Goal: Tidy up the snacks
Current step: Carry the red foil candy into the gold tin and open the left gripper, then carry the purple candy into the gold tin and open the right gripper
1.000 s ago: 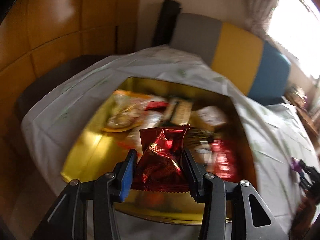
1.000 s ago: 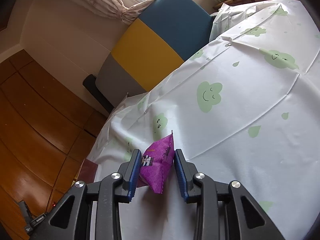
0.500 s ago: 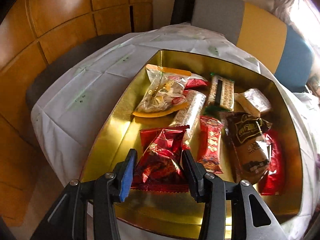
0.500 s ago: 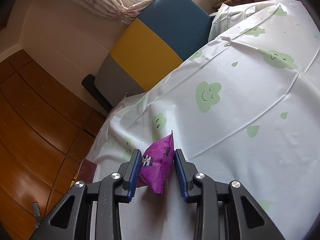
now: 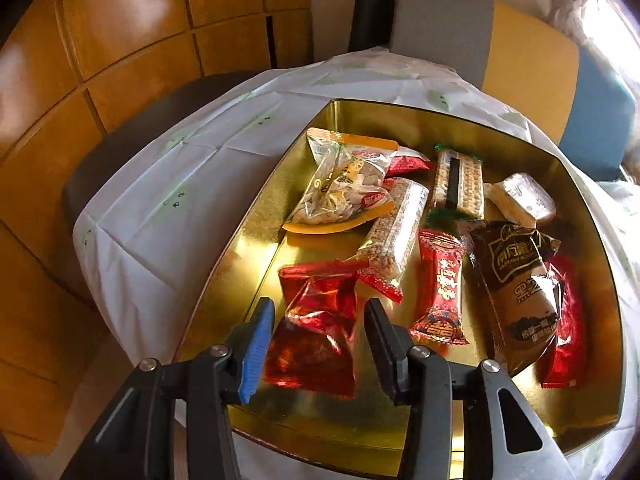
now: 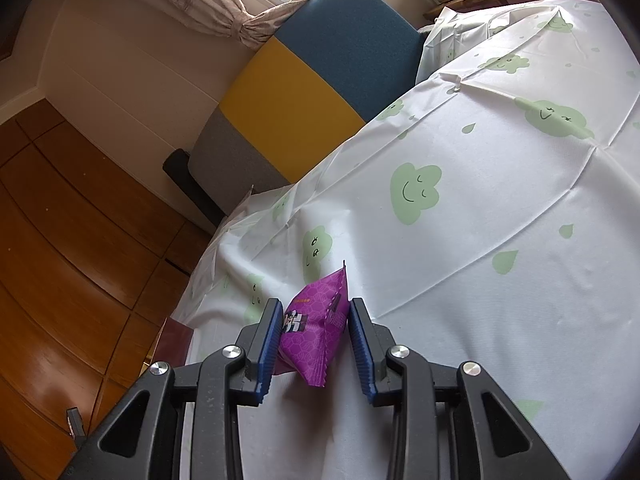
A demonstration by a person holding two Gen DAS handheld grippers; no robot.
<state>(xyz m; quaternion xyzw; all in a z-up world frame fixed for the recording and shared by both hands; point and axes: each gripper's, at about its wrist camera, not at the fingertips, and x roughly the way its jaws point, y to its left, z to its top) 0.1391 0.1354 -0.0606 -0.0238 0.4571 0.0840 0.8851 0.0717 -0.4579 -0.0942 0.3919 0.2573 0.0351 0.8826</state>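
left gripper [image 5: 318,330] clamped on a red packet [image 5: 316,332] over the gold tray [image 5: 248,264], right gripper [image 6: 314,330] pinching a purple packet [image 6: 314,330]

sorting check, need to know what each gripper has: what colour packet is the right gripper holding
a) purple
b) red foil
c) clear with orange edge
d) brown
a: the right gripper is clamped on a purple packet above the cloud-print tablecloth.
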